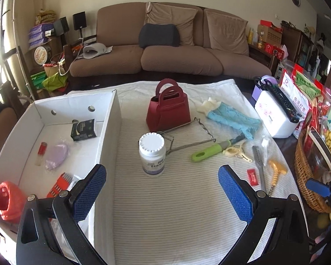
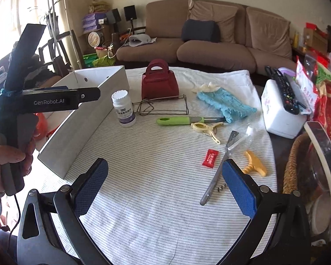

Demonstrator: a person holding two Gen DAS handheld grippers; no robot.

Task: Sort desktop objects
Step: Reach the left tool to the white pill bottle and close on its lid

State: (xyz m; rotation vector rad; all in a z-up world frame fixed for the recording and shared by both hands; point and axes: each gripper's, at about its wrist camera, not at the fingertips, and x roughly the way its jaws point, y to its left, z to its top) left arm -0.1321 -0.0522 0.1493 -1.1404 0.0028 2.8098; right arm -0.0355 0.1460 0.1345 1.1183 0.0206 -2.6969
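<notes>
A white pill bottle (image 1: pixel 151 154) stands on the striped cloth, just ahead of my left gripper (image 1: pixel 162 195), which is open and empty. A white sorting box (image 1: pixel 108 130) on the left holds a black box (image 1: pixel 83 129), a red bag (image 1: pixel 7 198) and other small items. On the cloth lie a dark red handbag (image 1: pixel 168 108), a wire rack (image 1: pixel 187 135), a green-handled peeler (image 1: pixel 216 149), a blue knit cloth (image 1: pixel 234 117), a red sachet (image 2: pixel 210 158), a metal file (image 2: pixel 218 170) and a yellow corkscrew (image 2: pixel 254 163). My right gripper (image 2: pixel 165 191) is open and empty above the cloth's near part.
A white case (image 2: pixel 280 114) with a black remote (image 2: pixel 285 92) sits at the right, with snack packets behind. A wicker basket (image 1: pixel 304 176) stands at the right edge. The hand-held left gripper body (image 2: pixel 44 101) shows at the left of the right wrist view. A brown sofa stands behind the table.
</notes>
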